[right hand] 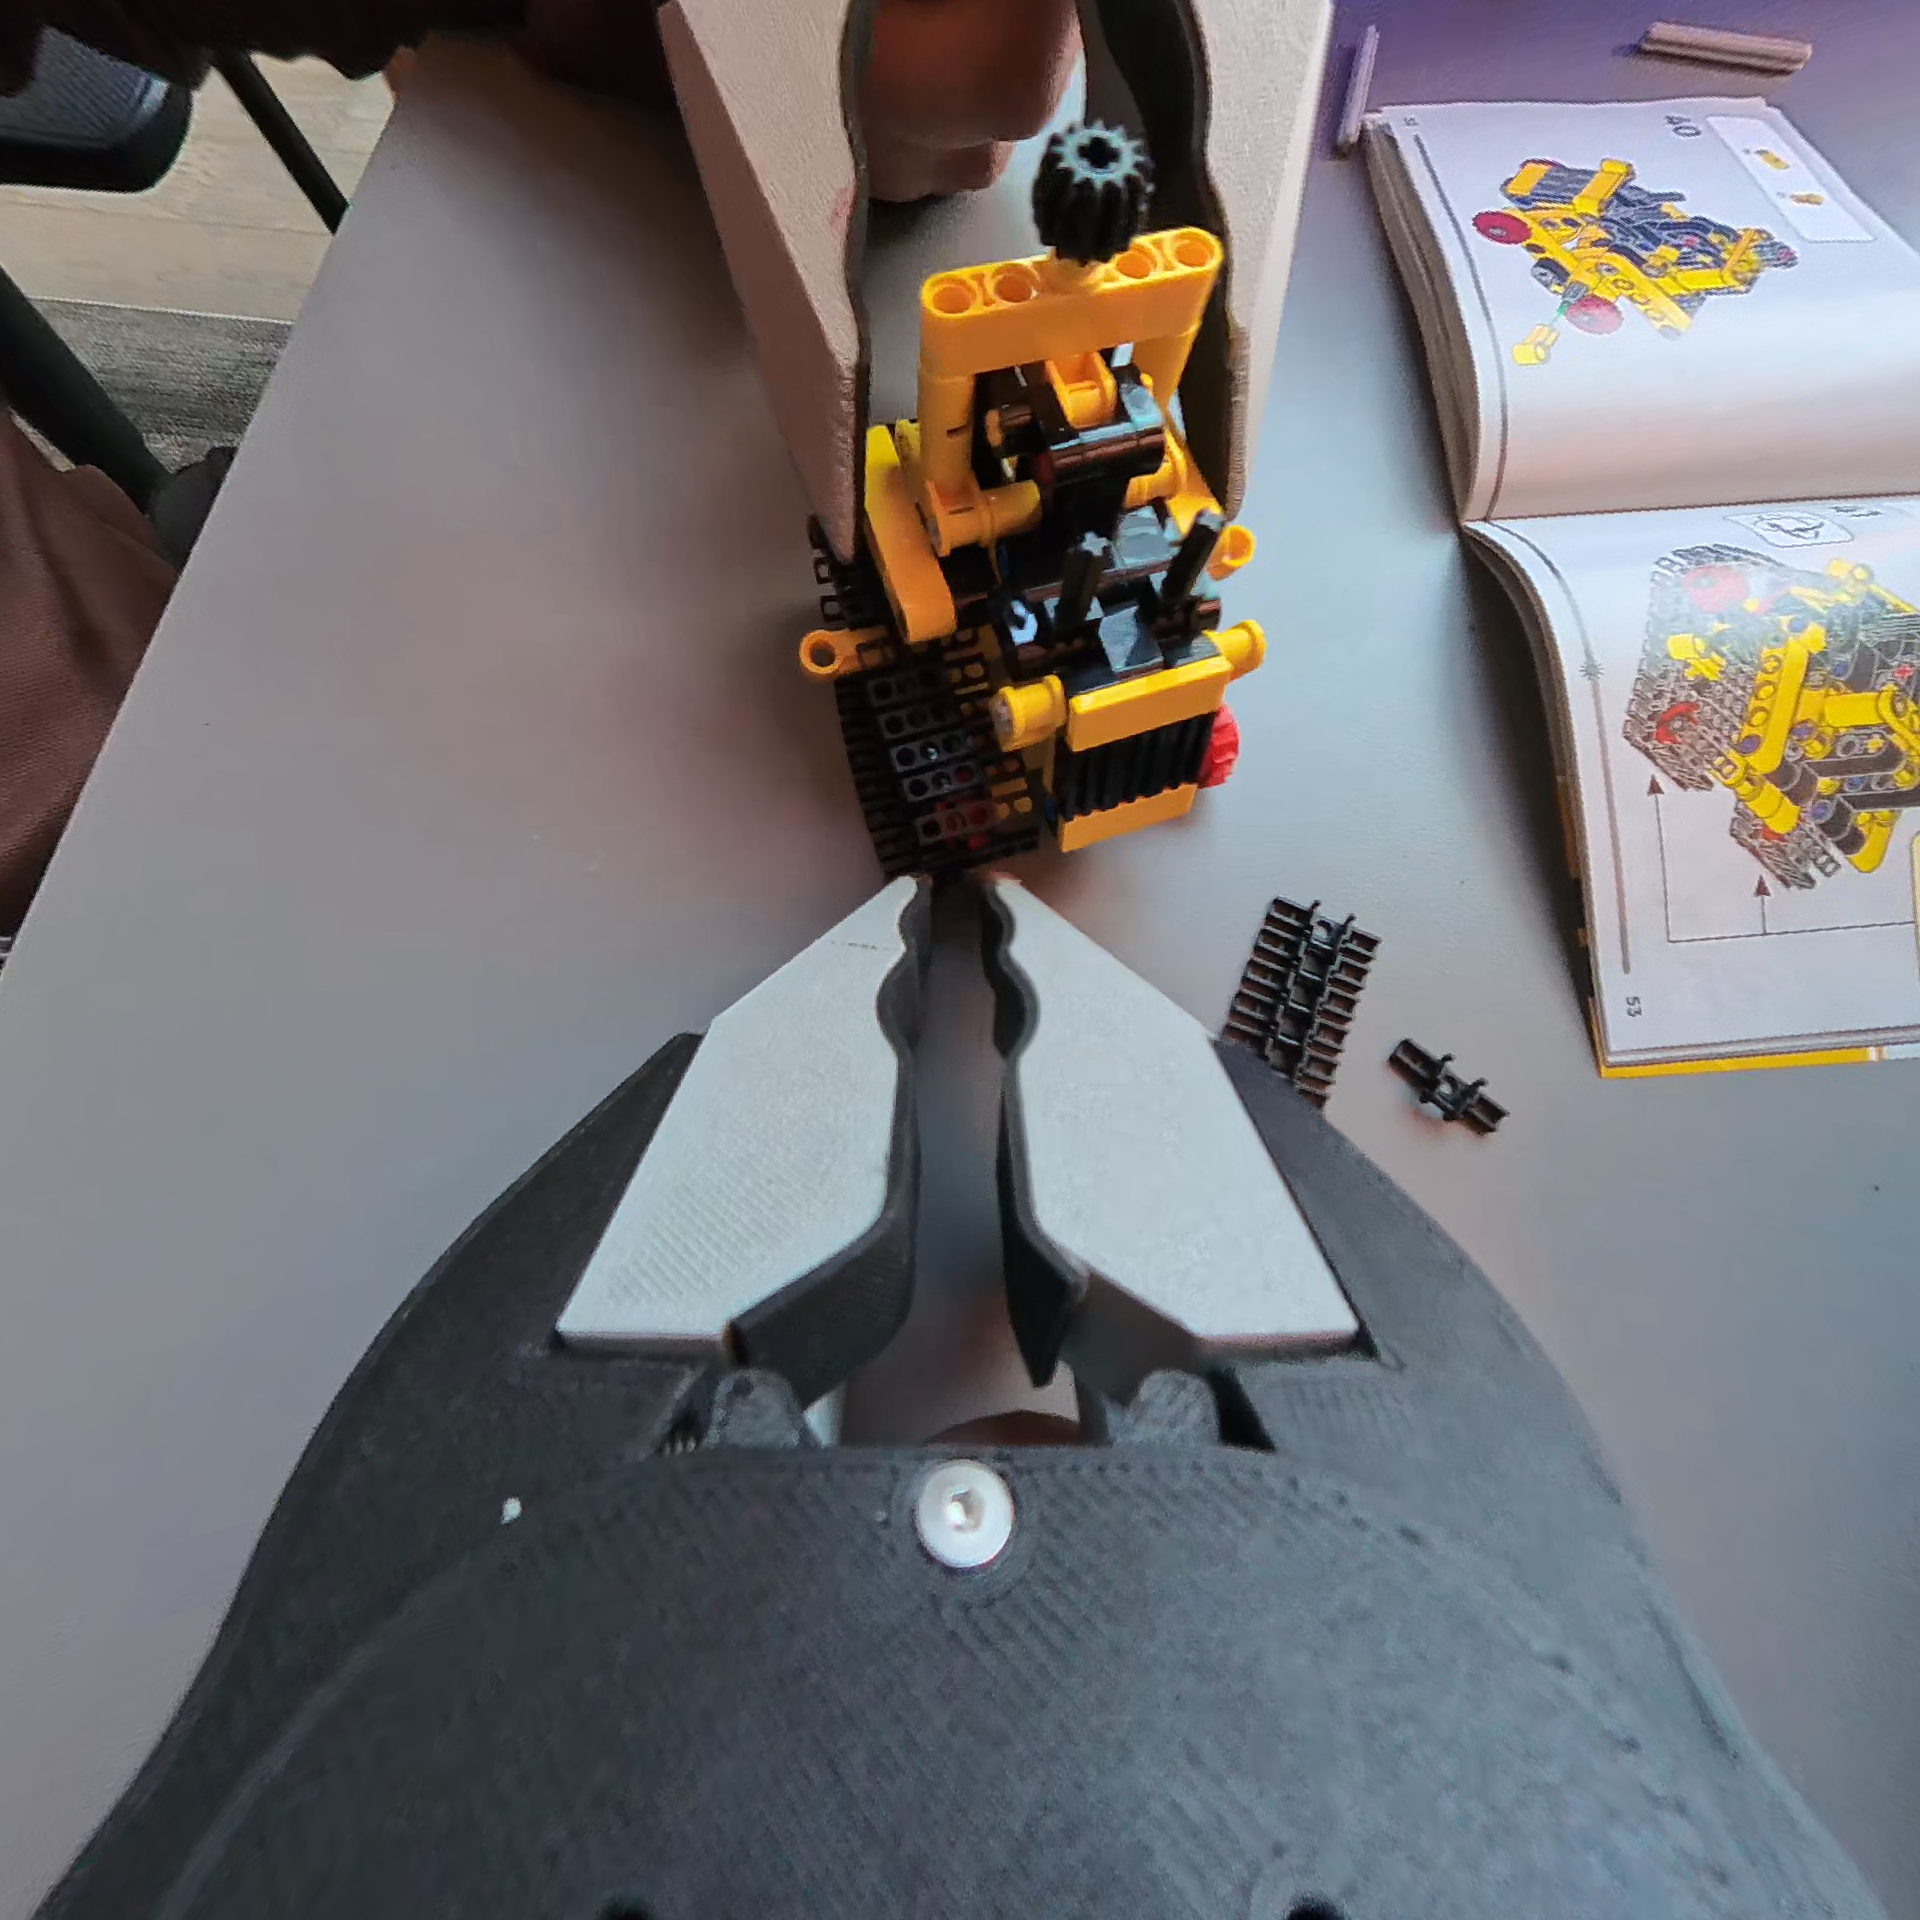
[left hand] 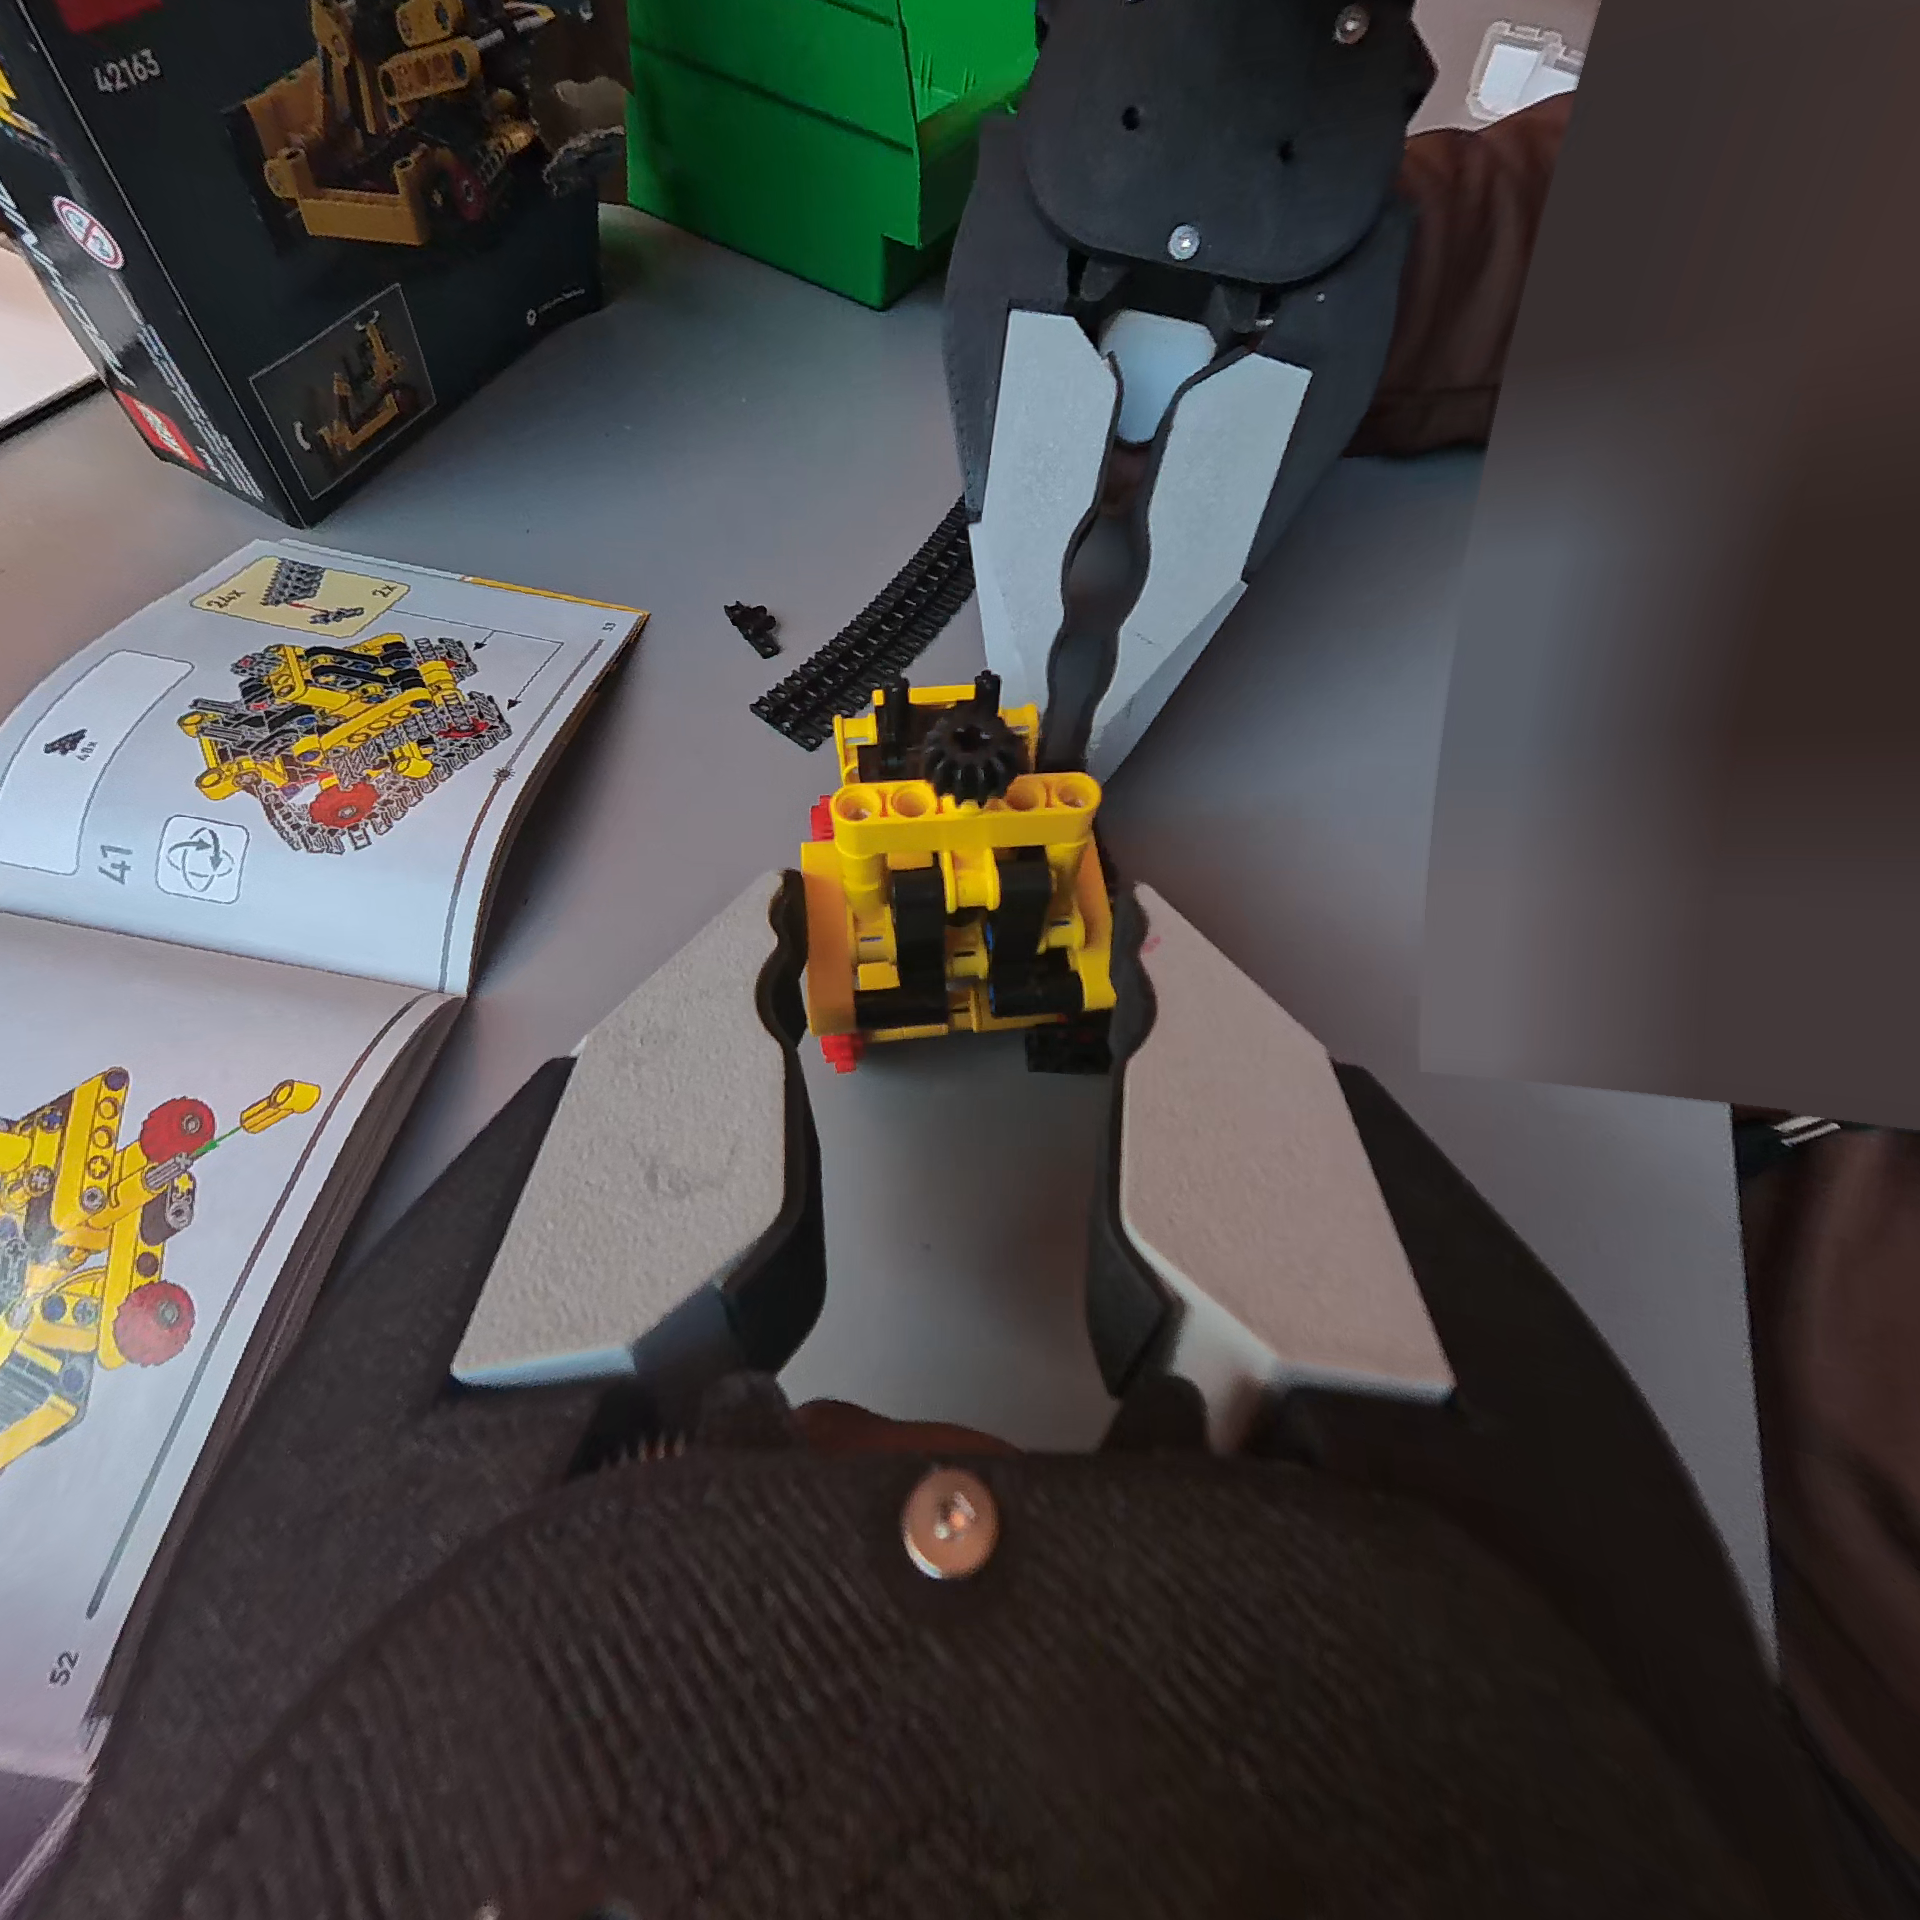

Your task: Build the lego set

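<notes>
The left gripper [left hand: 961,914] jaws clamp the largely assembled bulldozer [left hand: 961,894]. The right gripper [right hand: 956,883] jaws are nearly closed, apparently empty. A track strip [right hand: 1299,1003] remains unfitted on the table [right hand: 520,727].

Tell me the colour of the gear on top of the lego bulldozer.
Black. The gear tops the yellow bulldozer; it shows best in the right wrist view.

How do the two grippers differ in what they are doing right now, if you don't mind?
The left gripper is spread wide, clamping the yellow model by its sides; the right gripper is almost closed, holding nothing visible. The left flanks the model; the right only points at its tracked end. Both have grey fingers.
</notes>
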Motion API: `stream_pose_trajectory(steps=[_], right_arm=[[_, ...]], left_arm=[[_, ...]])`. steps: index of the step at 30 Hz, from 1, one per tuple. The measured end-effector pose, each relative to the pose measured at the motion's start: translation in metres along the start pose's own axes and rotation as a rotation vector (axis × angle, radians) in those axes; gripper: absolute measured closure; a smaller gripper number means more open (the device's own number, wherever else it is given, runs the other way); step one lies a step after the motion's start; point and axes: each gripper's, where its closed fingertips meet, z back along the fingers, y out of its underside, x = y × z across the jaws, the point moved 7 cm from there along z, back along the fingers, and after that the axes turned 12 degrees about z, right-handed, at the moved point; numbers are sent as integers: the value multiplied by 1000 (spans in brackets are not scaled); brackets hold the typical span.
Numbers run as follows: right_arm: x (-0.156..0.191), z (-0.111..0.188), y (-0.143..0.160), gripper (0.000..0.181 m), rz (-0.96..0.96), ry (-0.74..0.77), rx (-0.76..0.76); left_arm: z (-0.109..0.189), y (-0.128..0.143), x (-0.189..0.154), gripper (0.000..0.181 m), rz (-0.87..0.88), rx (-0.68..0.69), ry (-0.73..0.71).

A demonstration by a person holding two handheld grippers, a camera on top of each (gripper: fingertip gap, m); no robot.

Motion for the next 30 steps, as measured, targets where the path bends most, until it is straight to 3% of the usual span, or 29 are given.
stream_pose_trajectory(steps=[10, 30], right_arm=[[2, -2, -6, 167, 17, 32, -17], [10, -4, -8, 171, 131, 66, -4]], left_arm=[[-1, 0, 0, 124, -6, 0, -14], [3, 1, -1, 126, 31, 8, 63]])
